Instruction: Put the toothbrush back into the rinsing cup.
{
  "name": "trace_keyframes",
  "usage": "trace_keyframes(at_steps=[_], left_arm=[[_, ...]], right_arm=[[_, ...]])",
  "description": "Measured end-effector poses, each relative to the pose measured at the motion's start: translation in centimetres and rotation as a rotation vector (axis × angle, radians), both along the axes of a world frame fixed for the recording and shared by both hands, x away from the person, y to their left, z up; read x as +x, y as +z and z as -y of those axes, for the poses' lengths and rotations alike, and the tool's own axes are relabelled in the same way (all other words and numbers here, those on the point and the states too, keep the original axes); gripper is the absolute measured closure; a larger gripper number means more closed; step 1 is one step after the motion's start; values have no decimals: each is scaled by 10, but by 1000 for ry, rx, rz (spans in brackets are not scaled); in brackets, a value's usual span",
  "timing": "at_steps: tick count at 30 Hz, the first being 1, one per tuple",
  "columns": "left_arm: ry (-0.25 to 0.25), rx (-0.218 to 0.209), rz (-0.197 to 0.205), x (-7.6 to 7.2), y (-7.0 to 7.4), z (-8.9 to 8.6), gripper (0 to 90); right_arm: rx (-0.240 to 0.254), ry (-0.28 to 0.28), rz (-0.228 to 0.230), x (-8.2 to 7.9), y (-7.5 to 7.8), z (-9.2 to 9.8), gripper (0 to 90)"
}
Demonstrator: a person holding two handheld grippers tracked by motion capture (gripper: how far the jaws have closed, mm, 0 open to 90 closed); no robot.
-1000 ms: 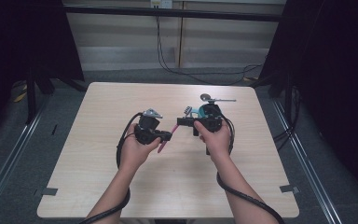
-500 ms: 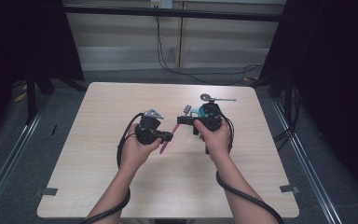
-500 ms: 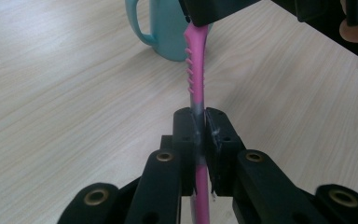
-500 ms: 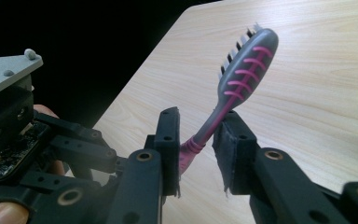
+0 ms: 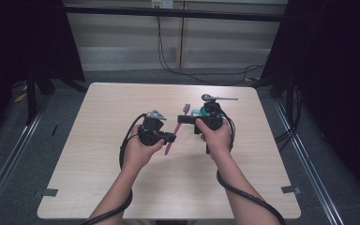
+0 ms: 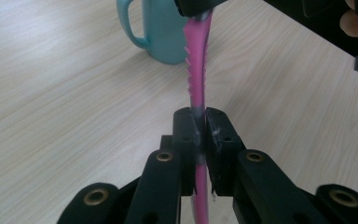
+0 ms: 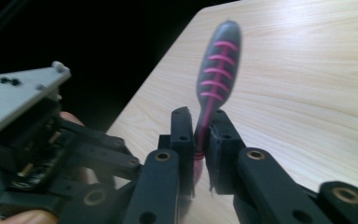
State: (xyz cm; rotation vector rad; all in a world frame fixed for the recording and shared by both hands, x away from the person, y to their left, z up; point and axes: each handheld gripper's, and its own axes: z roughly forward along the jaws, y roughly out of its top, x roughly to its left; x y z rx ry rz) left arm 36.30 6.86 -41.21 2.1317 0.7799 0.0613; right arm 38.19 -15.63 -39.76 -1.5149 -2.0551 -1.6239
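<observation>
A pink toothbrush hangs above the middle of the table, gripped from both sides. My left gripper is shut on the brush's stem, which in the left gripper view is clamped between the jaws and runs up as a ribbed pink handle. My right gripper has just been closing and now pinches the same toothbrush. In the right gripper view its jaws hold the stem below the dark, pink-ribbed handle end.
A teal mug stands on the wooden table just behind my right gripper, and shows close ahead in the left gripper view. A metal utensil lies near the far edge.
The right gripper's jaws have closed onto the toothbrush that the left gripper holds. Both hands have kept their place.
</observation>
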Motion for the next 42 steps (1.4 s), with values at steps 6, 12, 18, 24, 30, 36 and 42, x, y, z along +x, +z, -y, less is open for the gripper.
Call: trace_keyframes(at_steps=[6, 12, 18, 24, 30, 36, 42], left_arm=[[7, -53, -6, 1, -4, -2, 789], [60, -26, 50, 5, -10, -5, 388], [71, 8, 39, 5, -17, -10, 285], [69, 24, 34, 5, -20, -12, 253], [60, 52, 35, 4, -20, -15, 233], [64, 68, 27, 4, -23, -19, 225], [67, 69, 21, 4, -25, -21, 224]], right_arm=[[-14, 9, 18, -1, 6, 0, 840], [-33, 6, 83, -3, 16, 3, 841], [-95, -15, 162, -5, 31, 12, 840], [-132, -14, 209, -7, 40, 18, 840], [-186, -8, 243, -7, 48, 23, 840], [-216, -3, 251, -7, 55, 27, 840], [-231, -10, 260, -6, 65, 34, 840]])
